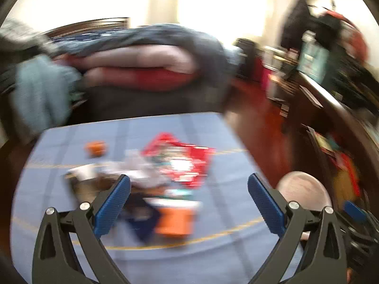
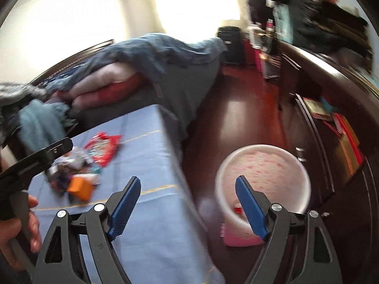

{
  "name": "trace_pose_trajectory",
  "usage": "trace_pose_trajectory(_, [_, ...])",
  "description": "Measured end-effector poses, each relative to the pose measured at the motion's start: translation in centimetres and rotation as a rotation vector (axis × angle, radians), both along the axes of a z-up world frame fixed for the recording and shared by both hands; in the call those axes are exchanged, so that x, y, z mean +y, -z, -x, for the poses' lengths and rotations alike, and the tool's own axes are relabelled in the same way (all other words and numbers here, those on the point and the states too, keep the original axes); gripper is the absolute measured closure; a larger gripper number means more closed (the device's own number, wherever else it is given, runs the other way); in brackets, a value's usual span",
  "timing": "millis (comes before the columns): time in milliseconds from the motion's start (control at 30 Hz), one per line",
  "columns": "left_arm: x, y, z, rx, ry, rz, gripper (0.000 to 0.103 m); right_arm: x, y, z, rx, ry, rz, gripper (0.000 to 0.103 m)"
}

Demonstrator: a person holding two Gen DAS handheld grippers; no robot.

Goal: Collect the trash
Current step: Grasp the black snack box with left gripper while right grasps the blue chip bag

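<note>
Both views motion-blurred. Left wrist view looks straight over the blue cloth-covered table (image 1: 59, 165) at the heap of wrappers and packets (image 1: 151, 177): a red foil snack bag (image 1: 187, 161), an orange carton (image 1: 175, 222), a small orange piece (image 1: 96, 148) off to the left, pale crumpled bits between. Only a sliver of the round white bin with a pink-speckled liner (image 1: 303, 189) shows at the right edge.

Right wrist view gives the bin (image 2: 263, 177) whole, standing on the dark red wood floor (image 2: 236, 108) just beside the table's corner, a few red scraps inside. Same view shows the left tool from the side with the person's hand (image 2: 21, 224) on its grip, at far left.

Left gripper (image 1: 189, 181): blue pads spread wide, nothing between them; the heap lies just ahead and between the finger lines, the orange carton nearest.

Right gripper (image 2: 188, 182): pads apart, empty; the bin sits behind its right finger, the heap (image 2: 78, 165) well off to the left on the table (image 2: 142, 224).
</note>
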State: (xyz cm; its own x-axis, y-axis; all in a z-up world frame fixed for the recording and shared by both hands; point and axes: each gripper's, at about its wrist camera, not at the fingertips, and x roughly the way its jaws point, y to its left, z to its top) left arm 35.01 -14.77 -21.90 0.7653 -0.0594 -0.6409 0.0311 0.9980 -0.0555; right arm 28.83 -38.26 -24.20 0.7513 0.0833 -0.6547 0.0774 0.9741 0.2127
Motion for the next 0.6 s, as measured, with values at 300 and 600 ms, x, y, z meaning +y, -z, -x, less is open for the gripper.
trace_pose_trajectory(300, [10.9, 4.3, -2.2, 0.184, -0.369, 0.089, 0.004, 6.5, -1.1, 0.2, -0.019, -0.163, 0.016, 0.020])
trace_pose_trajectory(600, [10.6, 6.8, -3.7, 0.256, -0.407, 0.022, 0.051, 10.7, -0.6, -0.9, -0.004, -0.227, 0.047, 0.020])
